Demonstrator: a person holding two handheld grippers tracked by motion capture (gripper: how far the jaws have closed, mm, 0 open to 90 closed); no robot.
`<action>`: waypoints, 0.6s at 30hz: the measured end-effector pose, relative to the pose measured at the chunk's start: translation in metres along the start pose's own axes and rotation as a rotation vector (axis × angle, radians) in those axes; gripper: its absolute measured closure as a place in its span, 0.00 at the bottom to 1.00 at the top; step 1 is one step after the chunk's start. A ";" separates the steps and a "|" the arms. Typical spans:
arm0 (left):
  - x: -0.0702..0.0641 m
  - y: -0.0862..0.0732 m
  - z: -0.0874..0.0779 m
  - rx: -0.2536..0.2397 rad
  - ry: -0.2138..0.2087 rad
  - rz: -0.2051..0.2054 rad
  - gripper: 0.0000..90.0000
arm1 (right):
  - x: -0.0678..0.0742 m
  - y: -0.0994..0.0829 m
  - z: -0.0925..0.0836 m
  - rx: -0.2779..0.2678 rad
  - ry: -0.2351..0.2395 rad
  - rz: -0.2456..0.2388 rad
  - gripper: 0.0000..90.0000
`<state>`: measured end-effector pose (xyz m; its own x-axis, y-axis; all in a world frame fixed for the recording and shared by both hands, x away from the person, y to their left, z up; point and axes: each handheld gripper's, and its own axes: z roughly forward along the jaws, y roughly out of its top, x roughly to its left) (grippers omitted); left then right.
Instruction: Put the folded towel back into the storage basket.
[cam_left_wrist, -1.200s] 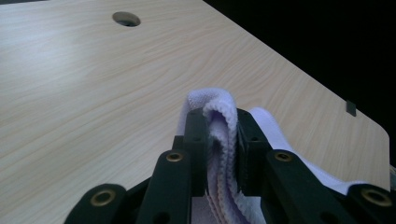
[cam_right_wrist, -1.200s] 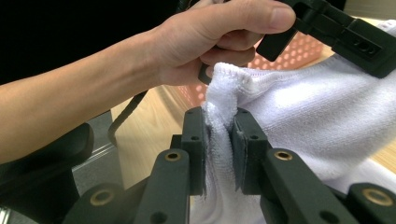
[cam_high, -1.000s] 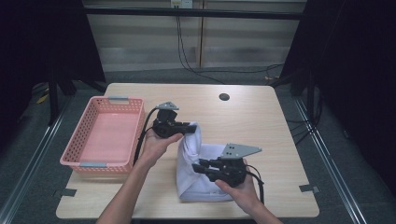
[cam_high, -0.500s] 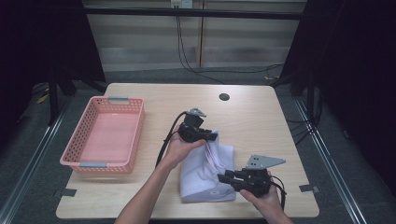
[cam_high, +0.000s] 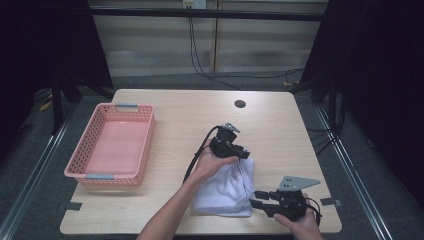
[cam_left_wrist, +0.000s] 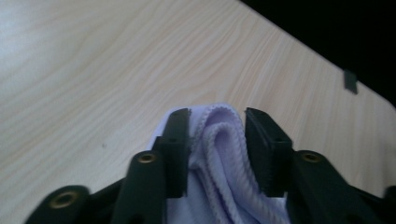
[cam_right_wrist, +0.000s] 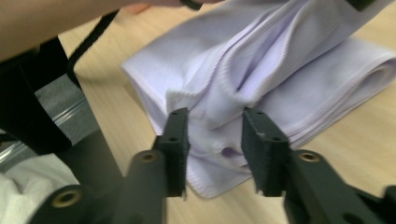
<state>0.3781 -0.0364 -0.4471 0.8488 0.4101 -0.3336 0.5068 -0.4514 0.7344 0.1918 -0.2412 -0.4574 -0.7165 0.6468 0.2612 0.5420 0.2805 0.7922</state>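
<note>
Folded white towel (cam_high: 227, 190) at table's (cam_high: 175, 107) near edge, fold just laid: left gripper (cam_high: 241, 152) and right gripper (cam_high: 256, 198) jaws just opening, cloth loose between; next, withdraw clear.

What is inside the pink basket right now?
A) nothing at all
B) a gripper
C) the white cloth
A: the pink basket shows a bare floor, while the white cloth lies folded on the table to its right.
</note>
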 end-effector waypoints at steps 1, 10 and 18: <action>0.000 0.001 -0.005 -0.014 0.003 0.000 0.58 | -0.002 0.003 -0.003 -0.014 -0.008 0.006 0.62; 0.004 -0.036 -0.066 -0.015 0.057 0.035 0.63 | -0.044 0.050 0.014 -0.055 -0.129 0.041 0.39; -0.018 -0.101 -0.092 0.124 -0.008 0.075 0.66 | -0.073 0.097 0.078 0.002 -0.174 0.043 0.36</action>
<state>0.2976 0.0752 -0.4609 0.8860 0.3656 -0.2852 0.4560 -0.5752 0.6791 0.3311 -0.2059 -0.4421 -0.6060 0.7713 0.1946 0.5712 0.2516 0.7813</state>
